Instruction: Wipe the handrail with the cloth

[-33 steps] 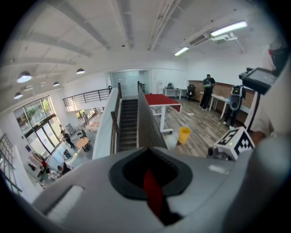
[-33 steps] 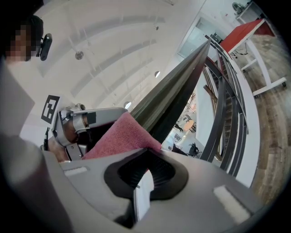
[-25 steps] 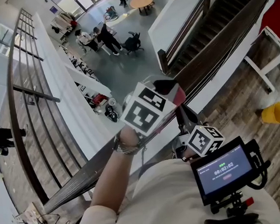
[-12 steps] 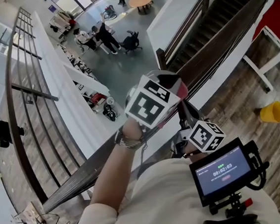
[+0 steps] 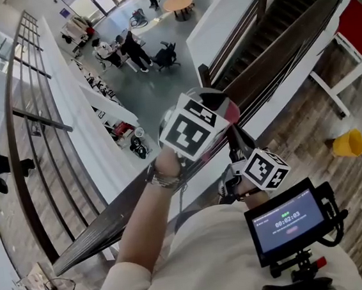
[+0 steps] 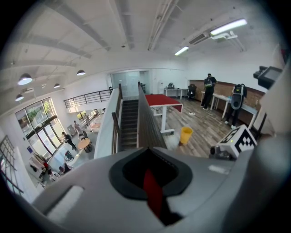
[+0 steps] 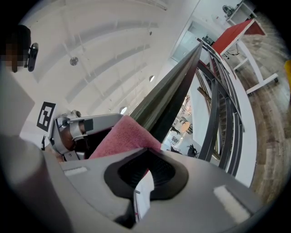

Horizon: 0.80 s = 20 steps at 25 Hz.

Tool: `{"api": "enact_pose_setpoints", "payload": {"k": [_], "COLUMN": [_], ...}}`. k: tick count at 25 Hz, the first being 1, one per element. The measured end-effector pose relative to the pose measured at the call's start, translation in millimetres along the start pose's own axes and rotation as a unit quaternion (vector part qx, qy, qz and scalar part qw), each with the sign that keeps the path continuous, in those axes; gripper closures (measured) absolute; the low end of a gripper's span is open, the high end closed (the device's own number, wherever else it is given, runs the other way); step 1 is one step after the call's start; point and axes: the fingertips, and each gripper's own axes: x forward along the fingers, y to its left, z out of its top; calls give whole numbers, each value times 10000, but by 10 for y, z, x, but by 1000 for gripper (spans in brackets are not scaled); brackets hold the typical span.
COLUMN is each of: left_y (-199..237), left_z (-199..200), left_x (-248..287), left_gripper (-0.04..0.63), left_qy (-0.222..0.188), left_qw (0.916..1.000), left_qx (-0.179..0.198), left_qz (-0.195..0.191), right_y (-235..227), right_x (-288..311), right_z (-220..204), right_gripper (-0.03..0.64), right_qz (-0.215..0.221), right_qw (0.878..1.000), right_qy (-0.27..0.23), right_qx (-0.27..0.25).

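Head view: the pink cloth (image 5: 230, 112) was seen lying on the dark handrail (image 5: 106, 231), at the tip of the left claw (image 6: 152, 193). That claw was clenched, with a red strip of the cloth pinched in it. The right claw (image 7: 142, 193) was clenched too, just behind the cloth; a grip on it could not be made out.

cloth (image 5: 231, 111) mostly behind cube (image 5: 189, 132) (head view), handrail (image 5: 112, 222) cropped

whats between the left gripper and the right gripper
The pink cloth spans that gap alongside the handrail, from the right gripper to the left gripper; the right gripper view shows it.
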Motion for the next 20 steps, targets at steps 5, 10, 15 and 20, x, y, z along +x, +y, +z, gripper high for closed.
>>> {"api": "enact_pose_setpoints", "payload": {"k": [5, 10, 15, 20], "left_y": [36, 68, 102, 101], "left_z": [-10, -17, -39, -51], "left_x": [-16, -5, 57, 80], "left_gripper": [589, 589, 589, 589], "left_qy": [11, -5, -34, -27], "left_qw": [10000, 10000, 10000, 10000], "left_qx": [-9, -40, -30, 6], "left_qz": [16, 18, 79, 82], "right_y": [36, 38, 7, -3], "right_x": [7, 15, 5, -20], "right_z": [6, 18, -1, 4], "right_gripper": [621, 621, 621, 621], "right_qz": [-2, -27, -53, -105], "right_qw": [10000, 9999, 9999, 9999], "right_qy": [-46, -102, -111, -133], "right_qx": [12, 7, -20, -2]}}
